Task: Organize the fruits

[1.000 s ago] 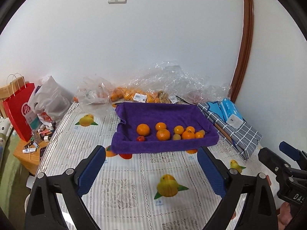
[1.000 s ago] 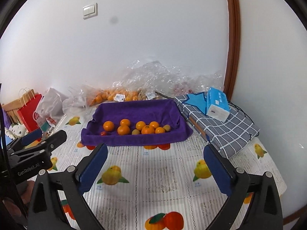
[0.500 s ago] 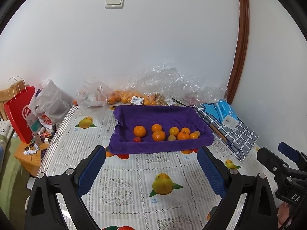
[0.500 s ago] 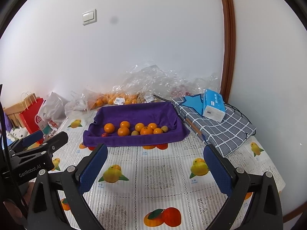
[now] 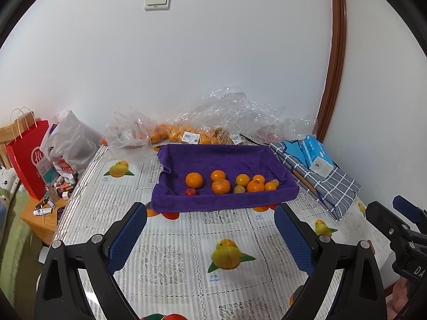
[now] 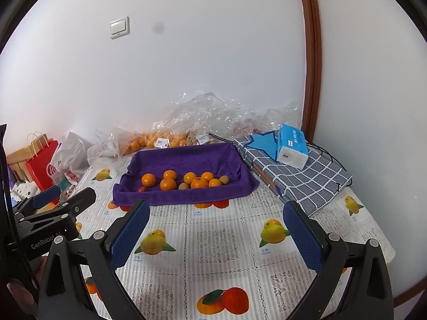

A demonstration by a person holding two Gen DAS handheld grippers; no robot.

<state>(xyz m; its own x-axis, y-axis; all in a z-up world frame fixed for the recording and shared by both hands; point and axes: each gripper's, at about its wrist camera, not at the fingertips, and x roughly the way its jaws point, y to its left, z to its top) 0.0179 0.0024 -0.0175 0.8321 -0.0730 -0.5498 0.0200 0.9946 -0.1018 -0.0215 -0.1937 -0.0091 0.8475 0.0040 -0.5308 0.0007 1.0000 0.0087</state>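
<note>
A white wall with a light switch (image 5: 157,0) in the upper left of the frame backs a worktop (image 5: 170,253) covered in a fruit-print cloth. At mid-frame sits a purple towel-lined tray (image 5: 184,202) holding a loose row of oranges (image 5: 194,180), a few smaller yellow-green fruits (image 5: 239,189) and one small red fruit (image 5: 190,192) at the row's left end. Behind it, against the wall, crumpled clear plastic bags (image 5: 226,117) hold more oranges. The left claw (image 5: 210,237) spreads wide and empty at the bottom of its view, well short of the tray; the right claw (image 6: 213,236) is likewise wide and empty, low in its frame. Nothing is gripped. Judging from here, the round fruits touch one another, so a claw closing on one could nudge its neighbours into rolling, and a finger catching the soft towel edge could drag the tray
</note>
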